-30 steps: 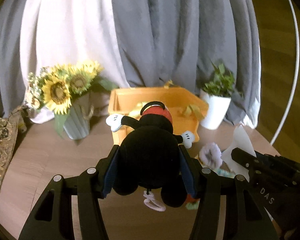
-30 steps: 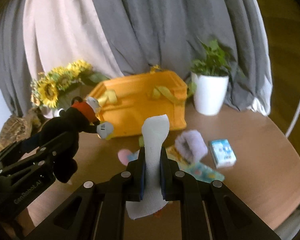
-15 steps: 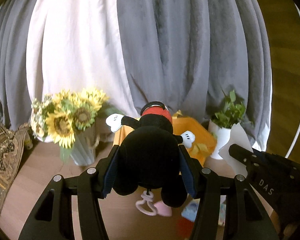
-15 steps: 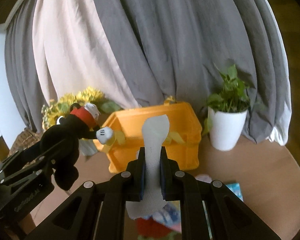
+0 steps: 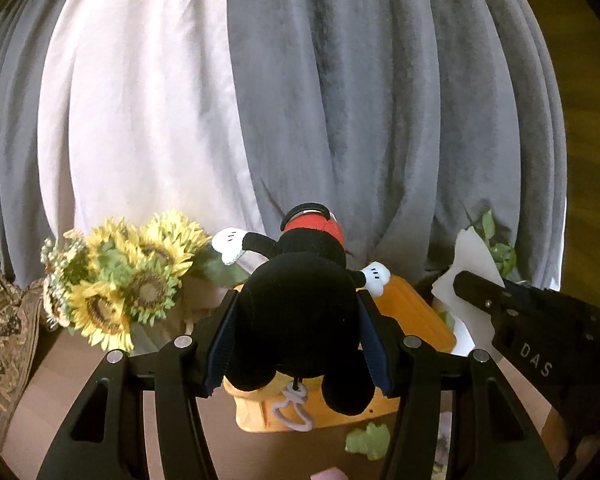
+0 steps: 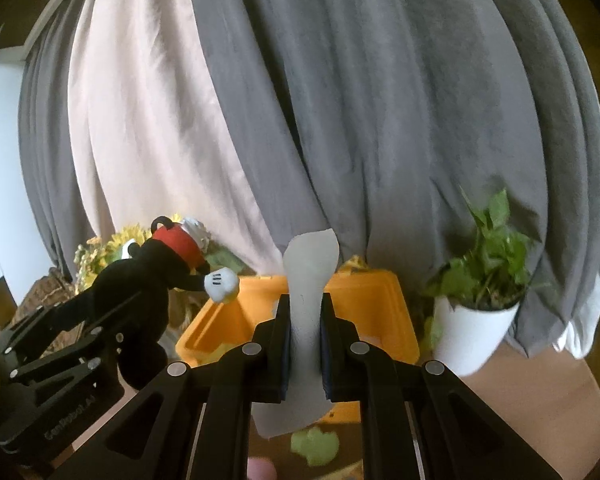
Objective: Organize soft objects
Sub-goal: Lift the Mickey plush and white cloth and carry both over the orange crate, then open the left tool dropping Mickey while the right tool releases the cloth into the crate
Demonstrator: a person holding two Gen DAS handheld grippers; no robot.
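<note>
My left gripper [image 5: 296,336] is shut on a black mouse plush [image 5: 300,300] with a red cap and white gloves, held in the air in front of the orange bin [image 5: 416,316]. It also shows in the right wrist view [image 6: 140,292]. My right gripper [image 6: 305,344] is shut on a flat white soft piece [image 6: 310,276], held upright before the orange bin [image 6: 380,312]. The white piece shows at the right of the left wrist view [image 5: 472,268]. A small green soft item [image 6: 314,446] lies on the table by the bin.
A vase of sunflowers [image 5: 120,280] stands left of the bin. A potted plant in a white pot [image 6: 476,312] stands to its right. Grey and white curtains [image 5: 300,100] hang behind. A patterned cushion [image 5: 0,332] is at the far left.
Both grippers have risen and tilted upward with their loads, and moved closer to the bin. The bin now sits low in both views; the table items have mostly dropped out of sight.
</note>
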